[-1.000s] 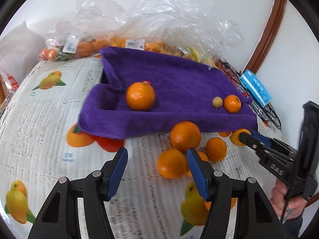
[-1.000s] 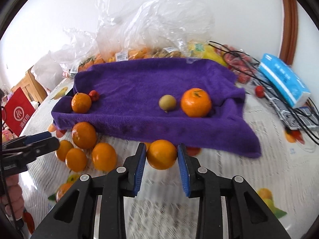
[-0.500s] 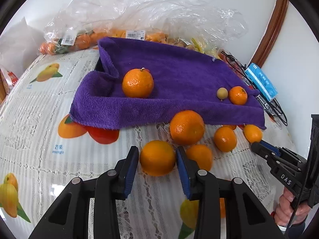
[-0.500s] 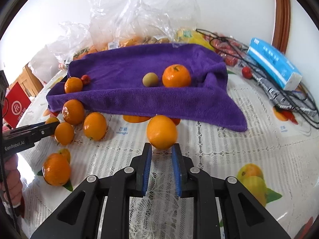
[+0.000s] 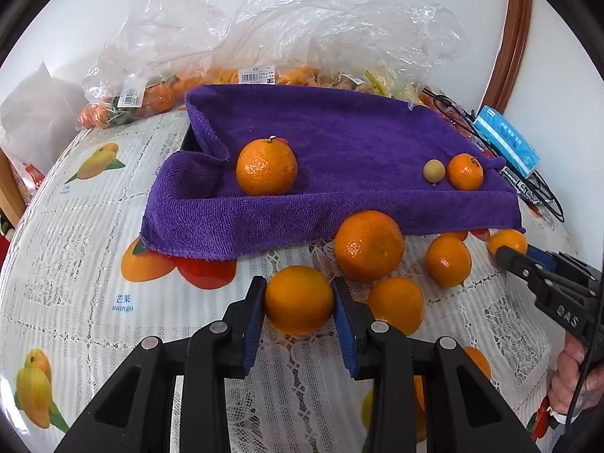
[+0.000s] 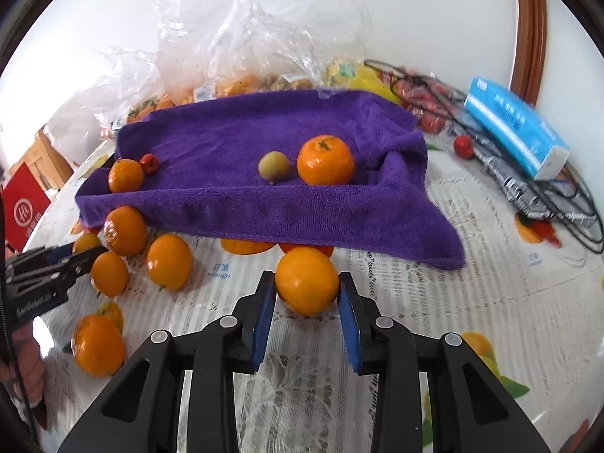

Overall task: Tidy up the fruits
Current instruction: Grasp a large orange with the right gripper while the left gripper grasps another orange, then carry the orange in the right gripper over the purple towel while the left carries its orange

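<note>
Orange, round and slick: each hand-held gripper, left (image 5: 299, 302) and right (image 6: 306, 294), pinches an orange (image 5: 298, 299) (image 6: 306, 281) across its middle; firm but bruisable, likely to roll.

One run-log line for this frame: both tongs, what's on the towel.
left tongs: shut on orange | right tongs: shut on orange | purple towel: two oranges, small yellowish fruit, small red fruit

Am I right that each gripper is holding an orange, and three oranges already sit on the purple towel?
Only two oranges sit on the purple towel, as the right wrist view shows. Each gripper does hold an orange.
</note>
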### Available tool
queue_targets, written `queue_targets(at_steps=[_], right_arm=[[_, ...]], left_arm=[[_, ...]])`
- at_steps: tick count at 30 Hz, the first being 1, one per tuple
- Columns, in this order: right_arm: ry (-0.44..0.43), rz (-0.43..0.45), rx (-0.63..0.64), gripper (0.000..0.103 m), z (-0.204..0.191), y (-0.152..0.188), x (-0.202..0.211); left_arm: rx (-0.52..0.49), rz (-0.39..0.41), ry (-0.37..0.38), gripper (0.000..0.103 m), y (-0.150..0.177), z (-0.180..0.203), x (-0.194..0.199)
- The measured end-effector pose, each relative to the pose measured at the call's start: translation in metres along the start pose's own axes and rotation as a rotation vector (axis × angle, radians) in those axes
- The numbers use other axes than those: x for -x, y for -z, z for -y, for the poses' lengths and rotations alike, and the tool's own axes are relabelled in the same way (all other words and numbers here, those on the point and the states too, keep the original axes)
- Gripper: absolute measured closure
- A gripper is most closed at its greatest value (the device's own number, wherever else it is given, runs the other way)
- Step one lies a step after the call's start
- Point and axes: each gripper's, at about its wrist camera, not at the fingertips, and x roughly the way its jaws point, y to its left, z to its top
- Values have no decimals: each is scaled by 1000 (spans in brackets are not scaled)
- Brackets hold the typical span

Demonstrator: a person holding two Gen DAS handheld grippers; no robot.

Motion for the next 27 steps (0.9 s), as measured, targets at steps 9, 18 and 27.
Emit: queue_targets(at_steps=[9, 18, 27], right_arm=[[-5, -46, 44, 70, -7, 4, -7], [-10, -35, 11, 70, -2, 3, -5], [2, 45, -14, 70, -5, -6, 27]], left_arm=[[4, 2, 2, 70, 0, 1, -1], [41, 17, 45, 71, 3, -7, 4], [56, 57, 76, 71, -8, -8, 31]])
